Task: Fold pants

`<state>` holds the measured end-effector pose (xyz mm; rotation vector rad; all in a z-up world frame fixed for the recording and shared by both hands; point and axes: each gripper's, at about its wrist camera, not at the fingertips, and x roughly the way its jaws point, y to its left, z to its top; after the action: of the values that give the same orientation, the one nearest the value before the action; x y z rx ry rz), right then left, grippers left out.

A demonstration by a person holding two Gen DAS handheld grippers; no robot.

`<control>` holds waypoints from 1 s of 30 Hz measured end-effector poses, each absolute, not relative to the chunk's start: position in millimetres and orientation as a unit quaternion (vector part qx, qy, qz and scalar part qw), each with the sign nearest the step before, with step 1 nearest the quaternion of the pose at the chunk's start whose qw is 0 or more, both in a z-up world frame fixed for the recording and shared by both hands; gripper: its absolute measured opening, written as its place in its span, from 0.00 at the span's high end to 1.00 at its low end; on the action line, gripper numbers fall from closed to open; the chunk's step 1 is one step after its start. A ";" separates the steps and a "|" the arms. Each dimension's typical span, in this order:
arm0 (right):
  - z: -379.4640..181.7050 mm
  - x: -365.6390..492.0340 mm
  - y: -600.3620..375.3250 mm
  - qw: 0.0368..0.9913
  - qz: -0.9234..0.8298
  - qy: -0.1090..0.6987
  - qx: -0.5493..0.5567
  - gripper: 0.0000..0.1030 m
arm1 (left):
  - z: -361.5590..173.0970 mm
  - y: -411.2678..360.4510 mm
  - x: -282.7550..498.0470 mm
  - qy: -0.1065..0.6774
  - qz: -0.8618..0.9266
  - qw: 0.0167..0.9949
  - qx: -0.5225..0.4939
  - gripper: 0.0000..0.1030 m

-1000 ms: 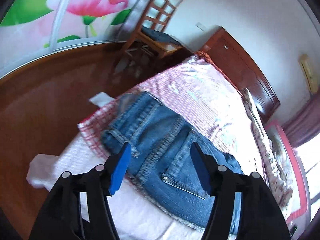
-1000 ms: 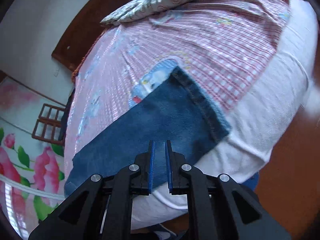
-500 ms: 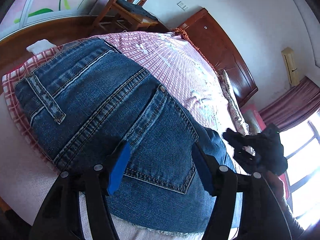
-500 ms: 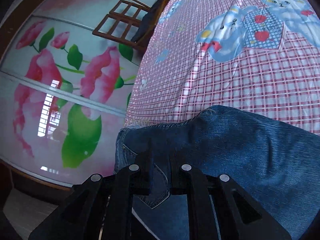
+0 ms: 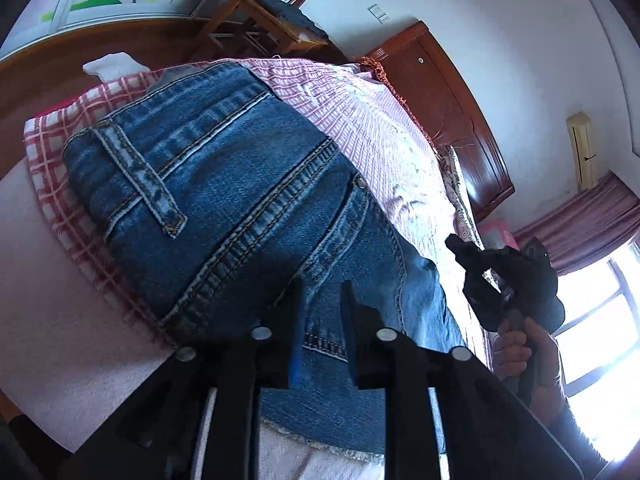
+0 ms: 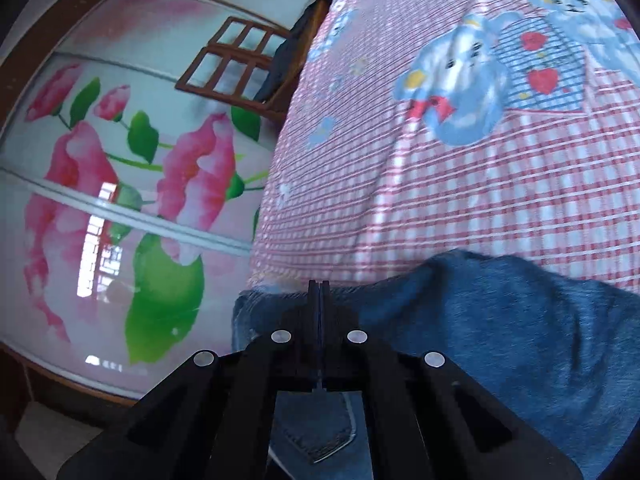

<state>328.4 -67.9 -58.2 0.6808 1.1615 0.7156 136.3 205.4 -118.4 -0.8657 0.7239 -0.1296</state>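
Observation:
Blue jeans (image 5: 224, 200) lie folded on the pink checked bedspread (image 5: 360, 120), waistband and belt loop to the left, back pocket near my fingers. My left gripper (image 5: 322, 300) is low on the denim by the pocket, its jaws narrowed to a small gap with denim showing between them. My right gripper (image 6: 319, 292) is shut, its tips over the jeans (image 6: 500, 320) at the far edge of the fold; whether cloth is pinched I cannot tell. It also shows in the left wrist view (image 5: 508, 280), held in a hand above the jeans' right end.
The bedspread (image 6: 440, 160) with blue cartoon animals spreads beyond the jeans. A white bed skirt (image 5: 60, 300) hangs at the near edge. A wooden chair (image 5: 260, 8) stands by a flowered wardrobe door (image 6: 120, 160). A wooden headboard (image 5: 452, 92) is behind; a window is at right.
My left gripper's jaws have closed from wide open to a narrow gap and dropped onto the denim. My right gripper has closed fully and swung over the folded jeans.

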 end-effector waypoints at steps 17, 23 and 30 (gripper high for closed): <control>-44.8 295.2 -124.9 0.785 0.241 0.508 0.261 0.99 | -94.7 190.3 150.2 0.349 -0.070 0.861 -0.363 0.31; -40.8 186.5 -254.9 0.798 0.189 0.487 0.302 0.99 | -68.1 162.4 151.3 0.349 -0.070 0.875 -0.330 0.18; -48.0 58.5 -403.2 0.805 0.051 0.402 0.434 0.99 | -23.4 52.3 162.6 0.352 -0.222 0.863 -0.287 0.13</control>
<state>58.5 -403.2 -48.0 0.9294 0.8605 0.1082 162.6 52.3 -23.4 -0.6009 0.7387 -0.4659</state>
